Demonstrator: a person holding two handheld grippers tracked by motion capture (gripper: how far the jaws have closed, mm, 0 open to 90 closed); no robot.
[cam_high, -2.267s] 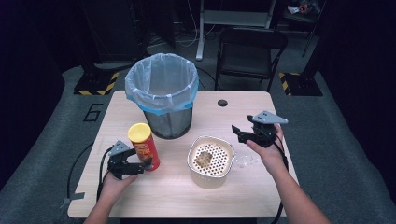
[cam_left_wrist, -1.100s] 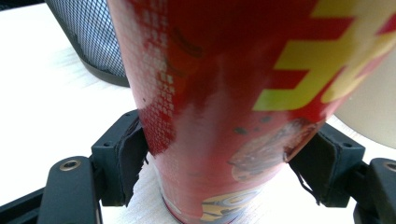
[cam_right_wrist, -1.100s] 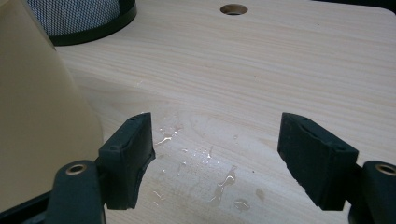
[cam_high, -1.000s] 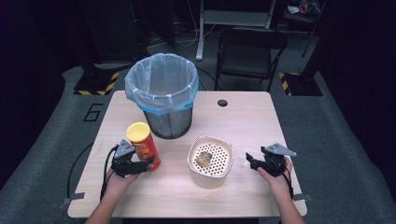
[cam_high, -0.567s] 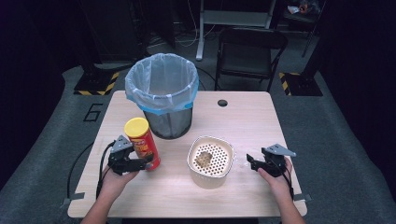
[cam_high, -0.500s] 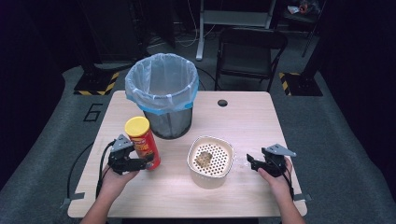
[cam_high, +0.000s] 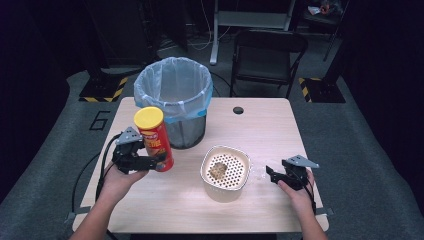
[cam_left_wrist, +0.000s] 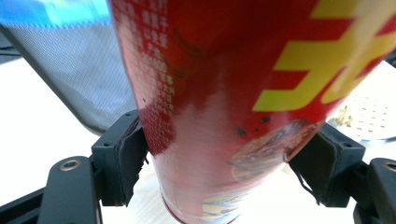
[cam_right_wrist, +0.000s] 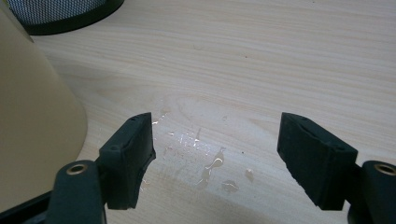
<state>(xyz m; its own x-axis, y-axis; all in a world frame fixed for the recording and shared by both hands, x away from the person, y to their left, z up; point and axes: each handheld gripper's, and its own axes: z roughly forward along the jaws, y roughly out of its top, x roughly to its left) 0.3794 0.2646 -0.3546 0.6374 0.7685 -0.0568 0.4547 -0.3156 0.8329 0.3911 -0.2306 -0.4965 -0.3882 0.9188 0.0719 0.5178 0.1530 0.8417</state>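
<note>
We see the left gripper (cam_high: 150, 162) clamping the red chip can (cam_left_wrist: 224, 93) low on its body between both jaws, seemingly raised off the desk (cam_high: 260, 130), perhaps bound for the lined bin (cam_high: 173, 87) behind. The can is red, yellow-lidded, glossy. The right gripper (cam_right_wrist: 215, 154) rests with jaws apart over droplets, nothing between them.

Folding chair (cam_high: 268, 55) behind table (cam_high: 270, 130); small water drops (cam_right_wrist: 212, 163) on wood
</note>
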